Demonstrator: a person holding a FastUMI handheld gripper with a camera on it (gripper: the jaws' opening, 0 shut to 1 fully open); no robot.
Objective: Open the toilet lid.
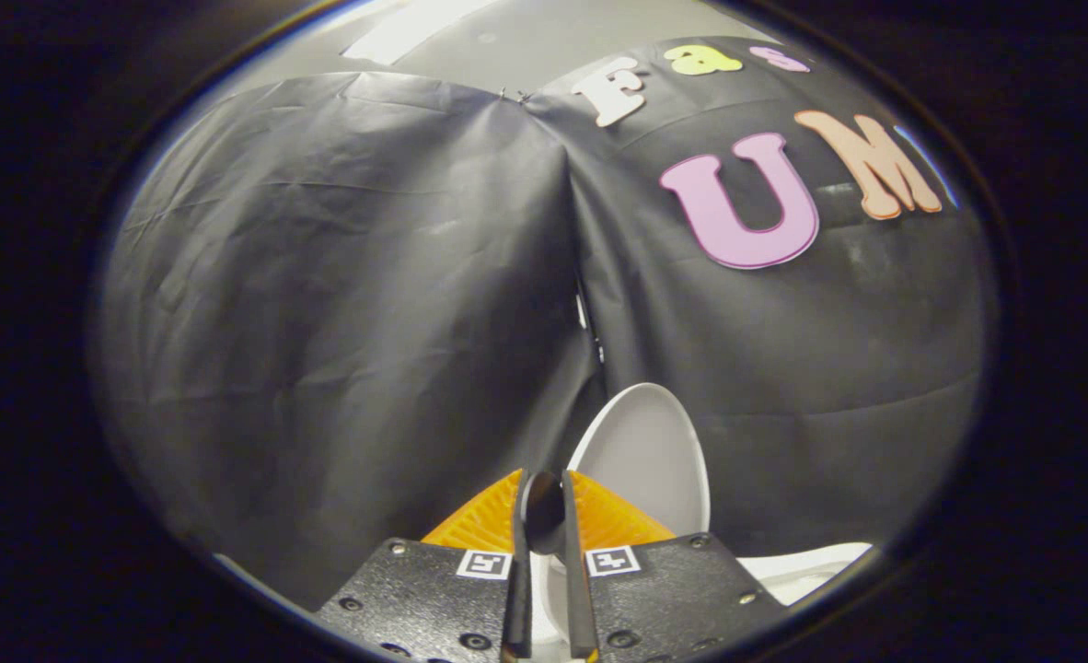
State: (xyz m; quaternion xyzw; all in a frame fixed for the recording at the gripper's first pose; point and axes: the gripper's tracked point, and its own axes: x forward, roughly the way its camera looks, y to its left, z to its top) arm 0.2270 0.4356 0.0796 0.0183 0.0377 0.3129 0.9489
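The white toilet lid stands raised, nearly upright, just ahead of the fingers and leaning back towards the black cloth wall. Its near rim runs down into the narrow gap between my two fingers. My gripper is shut on that rim, with one finger on each side of it. The shaded edge of the lid shows between the pads, and a strip of white shows lower down in the gap. To the right of the fingers and below the lid lies a white part of the toilet's seat or bowl.
The black cloth wall hangs close behind the lid on the left and right, with a seam or corner right above the lid. A pale ceiling shows above the cloth.
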